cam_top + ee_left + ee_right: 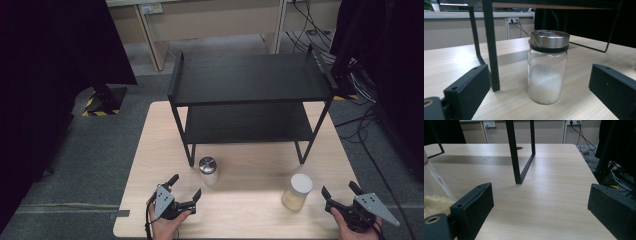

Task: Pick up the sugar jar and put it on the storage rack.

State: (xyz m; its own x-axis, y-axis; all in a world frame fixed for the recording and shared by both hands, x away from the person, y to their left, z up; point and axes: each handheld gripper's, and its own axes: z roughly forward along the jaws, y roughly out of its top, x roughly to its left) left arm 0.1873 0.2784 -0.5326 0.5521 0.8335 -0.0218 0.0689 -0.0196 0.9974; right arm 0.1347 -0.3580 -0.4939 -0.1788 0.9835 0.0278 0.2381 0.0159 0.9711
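From the high view, you hold the left gripper (pixel 185 188) with its jaws spread, aimed at the metal-lidded jar (pixel 208 170), which stands just ahead of it near the rack's (pixel 250 82) front left leg. Your right gripper (pixel 341 191) is also spread, with the white-lidded jar (pixel 297 191) just off its left side. Both shelves are bare, so by my reading nothing is placed yet.

In the left gripper view, the metal-lidded jar (pixel 548 67) sits between your jaws' line but ahead of them, untouched.

In the right gripper view, the white-lidded jar (pixel 434 195) lies outside the left jaw; you are not lined up on it.
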